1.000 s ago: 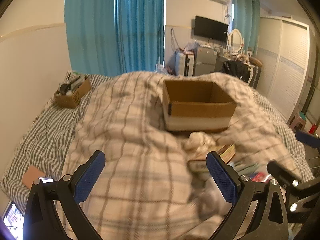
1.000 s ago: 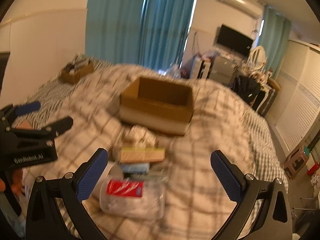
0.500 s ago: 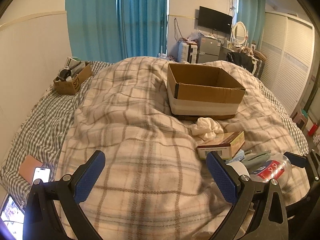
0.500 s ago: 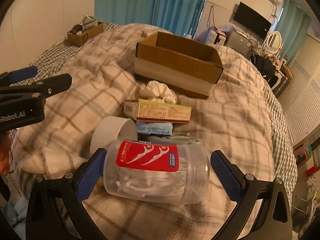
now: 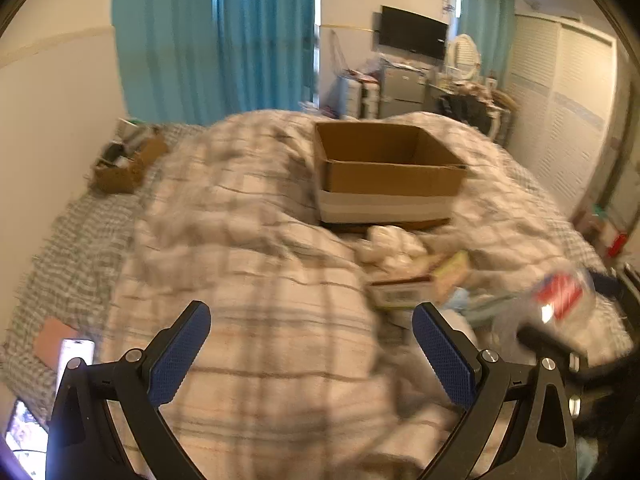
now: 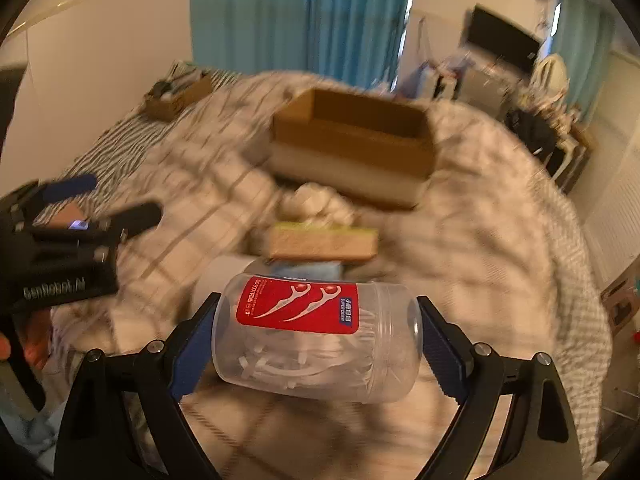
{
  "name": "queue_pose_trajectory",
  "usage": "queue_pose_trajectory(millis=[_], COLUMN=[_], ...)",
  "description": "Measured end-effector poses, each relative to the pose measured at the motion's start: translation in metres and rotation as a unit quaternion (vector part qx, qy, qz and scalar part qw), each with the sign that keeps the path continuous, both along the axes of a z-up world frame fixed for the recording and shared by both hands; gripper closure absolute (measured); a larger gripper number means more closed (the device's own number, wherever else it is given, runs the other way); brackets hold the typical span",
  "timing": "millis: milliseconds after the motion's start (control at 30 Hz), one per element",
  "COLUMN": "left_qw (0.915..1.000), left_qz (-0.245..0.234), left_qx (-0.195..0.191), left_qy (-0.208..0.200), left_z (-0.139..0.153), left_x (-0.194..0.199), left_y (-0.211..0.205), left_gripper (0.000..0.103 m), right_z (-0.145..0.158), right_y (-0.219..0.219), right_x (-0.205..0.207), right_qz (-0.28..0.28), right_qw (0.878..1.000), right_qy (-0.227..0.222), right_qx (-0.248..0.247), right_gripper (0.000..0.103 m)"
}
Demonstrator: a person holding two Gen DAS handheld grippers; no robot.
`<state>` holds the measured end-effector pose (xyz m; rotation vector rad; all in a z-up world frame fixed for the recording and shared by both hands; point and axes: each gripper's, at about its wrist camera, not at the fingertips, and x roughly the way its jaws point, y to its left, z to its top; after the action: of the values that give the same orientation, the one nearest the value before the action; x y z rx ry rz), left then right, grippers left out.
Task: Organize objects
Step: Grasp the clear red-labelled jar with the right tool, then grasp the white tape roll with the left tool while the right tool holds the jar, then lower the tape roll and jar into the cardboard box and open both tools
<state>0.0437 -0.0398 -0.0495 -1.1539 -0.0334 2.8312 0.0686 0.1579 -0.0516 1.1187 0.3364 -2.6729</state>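
My right gripper [image 6: 316, 348] is shut on a clear floss-pick jar [image 6: 316, 336] with a red label, held sideways above the plaid blanket. The jar also shows, blurred, in the left wrist view [image 5: 560, 300]. An open cardboard box [image 5: 384, 172] sits on the bed behind; it also shows in the right wrist view [image 6: 352, 152]. In front of it lie a white cloth [image 6: 316, 204], a flat tan box [image 6: 324, 242], a blue packet [image 6: 308, 270] and a white cap [image 6: 224, 276]. My left gripper [image 5: 312, 344] is open and empty over the blanket.
A small cardboard box of clutter [image 5: 128, 164] sits at the bed's far left by the wall. A phone [image 5: 74, 356] lies at the left edge. Teal curtains, a TV and a wardrobe stand beyond the bed.
My right gripper has closed on the floss-pick jar and lifted it off the blanket. Both views are blurred from motion; the left gripper stayed open.
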Motion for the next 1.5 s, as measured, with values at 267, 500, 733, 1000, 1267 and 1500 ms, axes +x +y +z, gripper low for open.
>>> queue_pose_trajectory(millis=[267,500,733,1000,1267,1500], left_qw=[0.9977,0.9911,0.9901,0.9900,0.9851,0.9775], left_qz=[-0.063,-0.104,-0.127,-0.139,-0.172,-0.168], left_qx=[-0.010,-0.026,-0.008,0.013,-0.002,-0.121], left_qy=[-0.022,-0.079,-0.060,-0.015,-0.001,-0.040], left_z=[-0.010,-0.047,-0.030,0.029,0.055,0.010], left_x=[0.001,-0.009,-0.010,-0.022,-0.058,-0.084], left_y=[0.053,0.087,0.083,0.072,0.092,0.117], left_gripper=[0.006,0.052,0.065,0.076,0.077,0.077], right_z=[0.027,0.019,0.025,0.040,0.050,0.036], right_y=[0.042,0.048,0.053,0.053,0.056,0.059], right_x=[-0.002,-0.003,-0.002,-0.011,-0.026,-0.038], right_qz=[-0.061,-0.055,-0.057,-0.051,-0.044,-0.046], right_qw=[0.997,0.998,0.997,0.997,0.996,0.997], right_qy=[0.041,0.027,0.039,0.059,0.070,0.052], right_qx=[0.000,-0.013,-0.015,-0.020,-0.030,-0.033], right_gripper=[0.012,0.012,0.012,0.012,0.012,0.012])
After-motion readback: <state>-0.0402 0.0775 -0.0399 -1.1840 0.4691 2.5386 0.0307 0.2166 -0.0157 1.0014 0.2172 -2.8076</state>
